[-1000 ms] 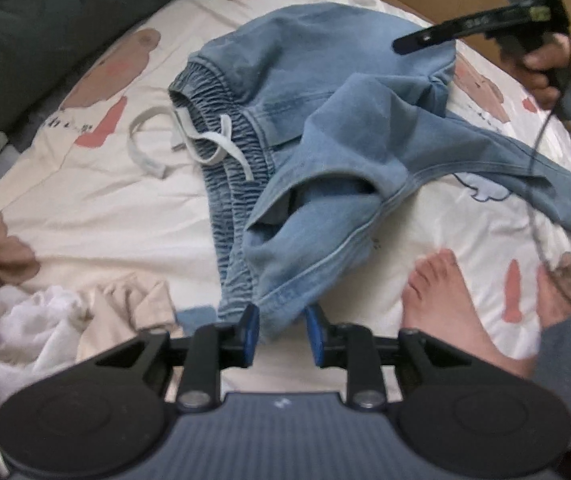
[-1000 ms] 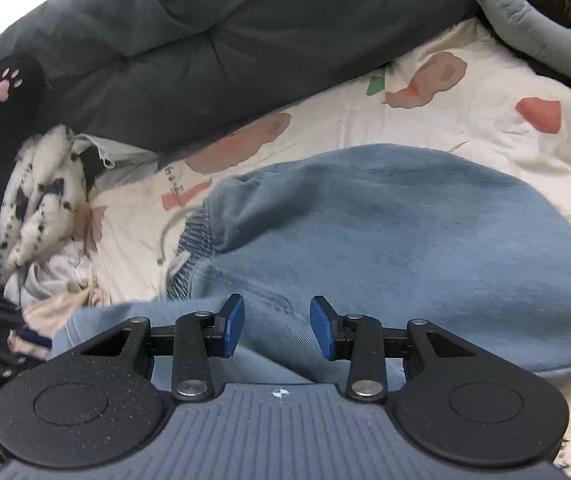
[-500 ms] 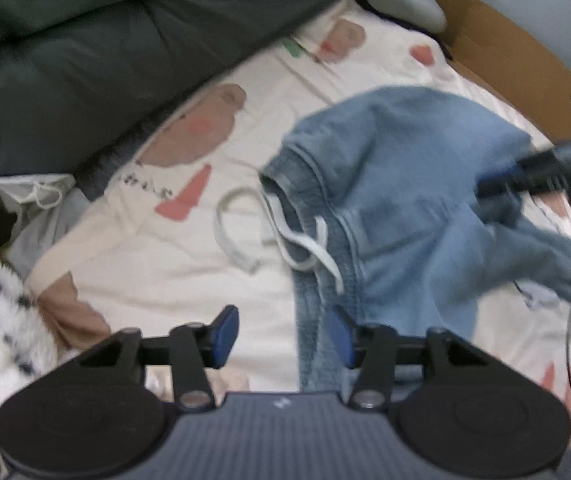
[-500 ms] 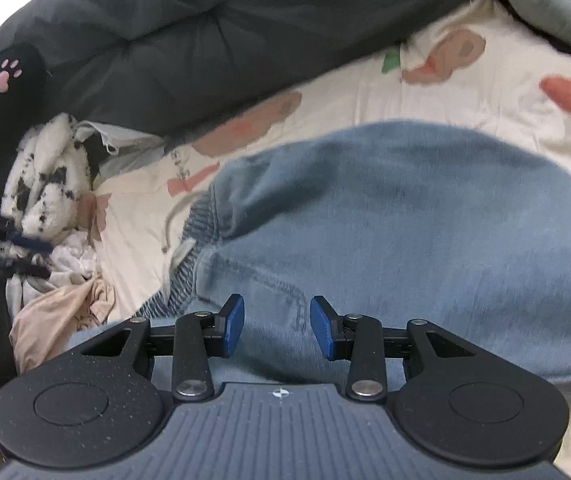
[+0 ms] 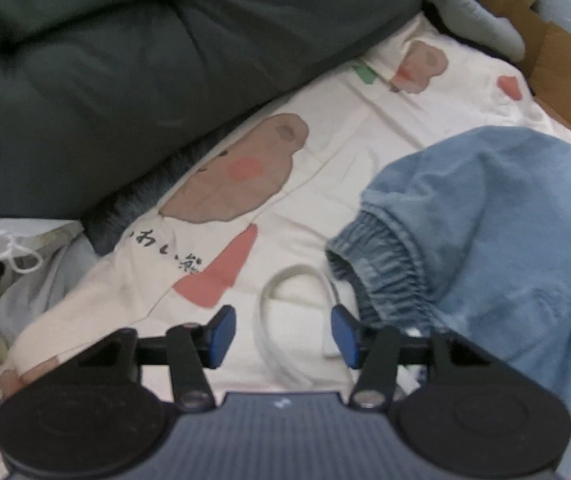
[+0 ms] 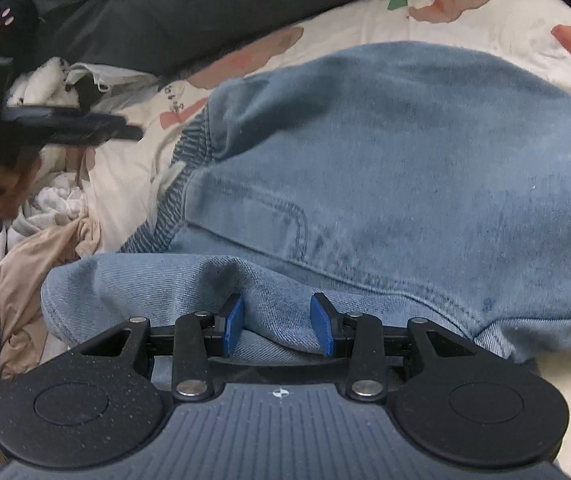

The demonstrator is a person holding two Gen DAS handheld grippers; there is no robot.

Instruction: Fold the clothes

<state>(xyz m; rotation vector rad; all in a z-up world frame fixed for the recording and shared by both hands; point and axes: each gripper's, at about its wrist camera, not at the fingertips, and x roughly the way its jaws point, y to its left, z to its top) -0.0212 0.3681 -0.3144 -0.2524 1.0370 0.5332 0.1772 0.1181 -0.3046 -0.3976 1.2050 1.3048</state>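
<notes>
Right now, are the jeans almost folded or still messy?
Still messy. A leg flap lies over the jeans, but the rest is bunched. The left gripper is open above the white drawstring; the right gripper is open around a denim fold. Smoothing and the real folds remain.

I am working over a bed whose cream cartoon-print sheet [image 5: 325,152] is carrying blue denim pants [image 6: 405,152], their white drawstring [image 5: 281,320], a dark grey duvet [image 5: 145,60], and a crumpled beige and white clothes pile [image 6: 45,240].
</notes>
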